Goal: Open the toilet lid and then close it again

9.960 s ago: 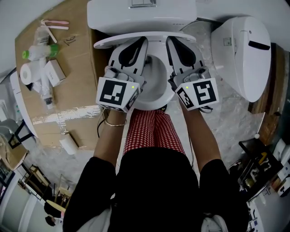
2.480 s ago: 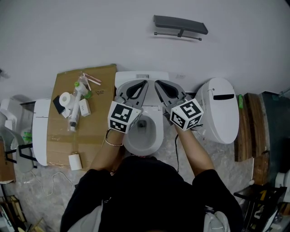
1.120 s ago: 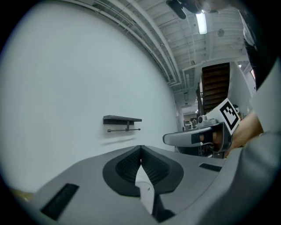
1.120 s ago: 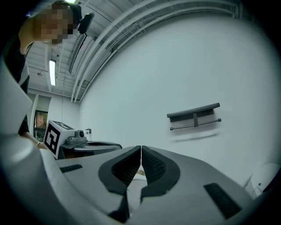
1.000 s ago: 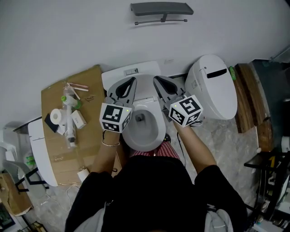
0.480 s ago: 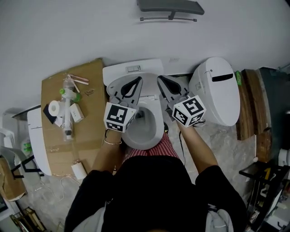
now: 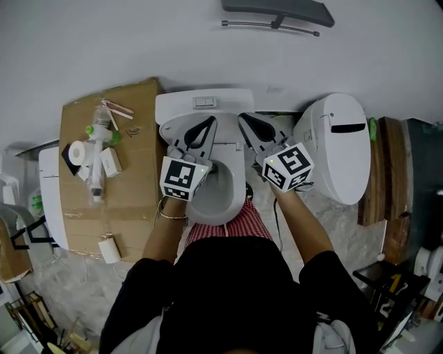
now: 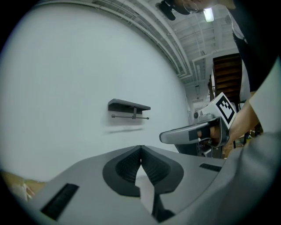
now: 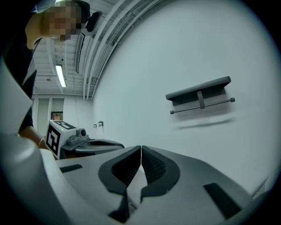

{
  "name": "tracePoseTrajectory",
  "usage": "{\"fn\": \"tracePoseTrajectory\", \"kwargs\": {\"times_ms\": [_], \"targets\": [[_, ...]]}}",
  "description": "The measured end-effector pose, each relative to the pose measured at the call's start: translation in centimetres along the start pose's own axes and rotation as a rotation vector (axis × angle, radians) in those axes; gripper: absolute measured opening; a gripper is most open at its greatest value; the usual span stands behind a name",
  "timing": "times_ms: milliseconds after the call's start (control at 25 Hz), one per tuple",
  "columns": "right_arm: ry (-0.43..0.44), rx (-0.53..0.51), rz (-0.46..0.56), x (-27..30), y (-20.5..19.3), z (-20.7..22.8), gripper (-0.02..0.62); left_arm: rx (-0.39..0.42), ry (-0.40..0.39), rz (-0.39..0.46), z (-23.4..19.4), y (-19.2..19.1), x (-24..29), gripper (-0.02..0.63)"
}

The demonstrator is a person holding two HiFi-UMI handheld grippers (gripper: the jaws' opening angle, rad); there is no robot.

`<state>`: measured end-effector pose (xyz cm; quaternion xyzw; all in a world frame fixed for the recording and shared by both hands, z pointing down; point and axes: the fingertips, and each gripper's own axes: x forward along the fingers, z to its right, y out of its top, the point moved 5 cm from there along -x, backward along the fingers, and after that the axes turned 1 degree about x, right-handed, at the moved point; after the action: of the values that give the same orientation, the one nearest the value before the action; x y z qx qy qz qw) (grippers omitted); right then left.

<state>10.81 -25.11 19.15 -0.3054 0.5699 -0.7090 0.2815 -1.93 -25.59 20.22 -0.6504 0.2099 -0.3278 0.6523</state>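
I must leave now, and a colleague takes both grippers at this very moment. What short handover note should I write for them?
Left gripper: fingers shut, tips together, nothing seen held.
Right gripper: the same.
Both point at the wall. In the head view they lie across the toilet lid; contact cannot be told.
Lid is up by the tank, and the bowl is exposed.
Done: opening.
Left: lower the lid onto the bowl.

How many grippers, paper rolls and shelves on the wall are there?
Grippers: 2, the left gripper and the right gripper
Paper rolls: 2, upper roll and lower roll
Wall shelf: 1
Total: 5
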Motion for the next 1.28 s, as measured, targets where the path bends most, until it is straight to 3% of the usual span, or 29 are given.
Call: {"fn": "tracePoseTrajectory", "kwargs": {"times_ms": [760,1280], "targets": [[0.199,0.01,-0.103,4.9,-3.5,4.0,0.02,-0.078,0.136,-0.078,-1.8,-4.5,2.5,0.003],[0.262,0.001,-0.165,7.5,-5.7,5.6,0.02,-0.103,0.17,-0.132,-2.4,-7.5,3.6,0.003]]}}
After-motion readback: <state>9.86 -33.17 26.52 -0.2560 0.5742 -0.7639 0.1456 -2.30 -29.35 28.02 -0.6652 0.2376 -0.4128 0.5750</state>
